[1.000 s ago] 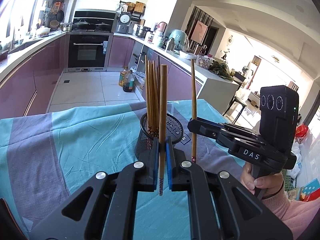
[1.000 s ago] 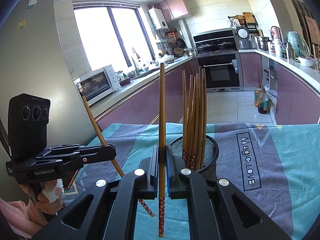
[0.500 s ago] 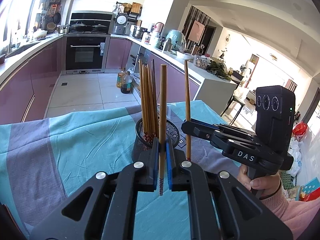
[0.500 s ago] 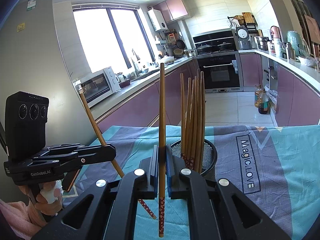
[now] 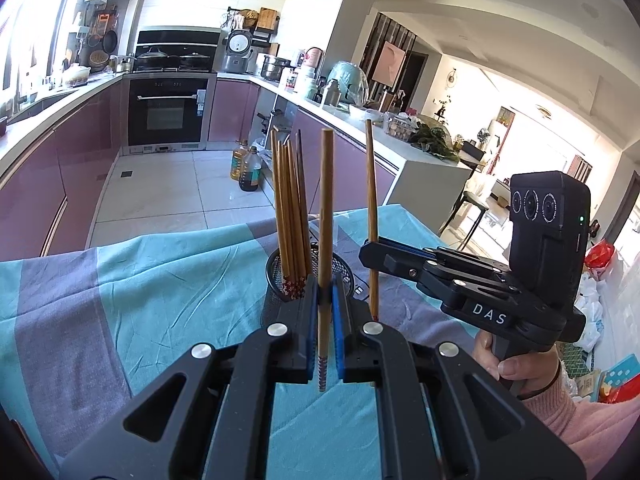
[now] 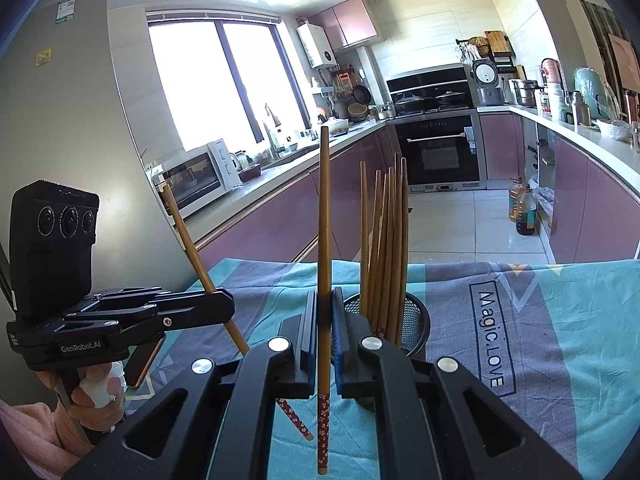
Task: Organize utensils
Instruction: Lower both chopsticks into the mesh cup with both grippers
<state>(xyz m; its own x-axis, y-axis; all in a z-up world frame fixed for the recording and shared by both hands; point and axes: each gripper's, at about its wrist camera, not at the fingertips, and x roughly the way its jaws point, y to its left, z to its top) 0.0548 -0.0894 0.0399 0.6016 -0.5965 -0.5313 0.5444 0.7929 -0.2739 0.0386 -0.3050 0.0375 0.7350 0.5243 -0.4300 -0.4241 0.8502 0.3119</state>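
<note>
A black mesh cup stands on the worktop with a blue and grey cloth. A bunch of chopsticks stands up in it. The left hand-held gripper is squeezed tight on one brown chopstick, held upright just in front of the cup. The right hand-held gripper pinches another chopstick the same way, beside the cup. A hand in a pink sleeve holds the right one.
</note>
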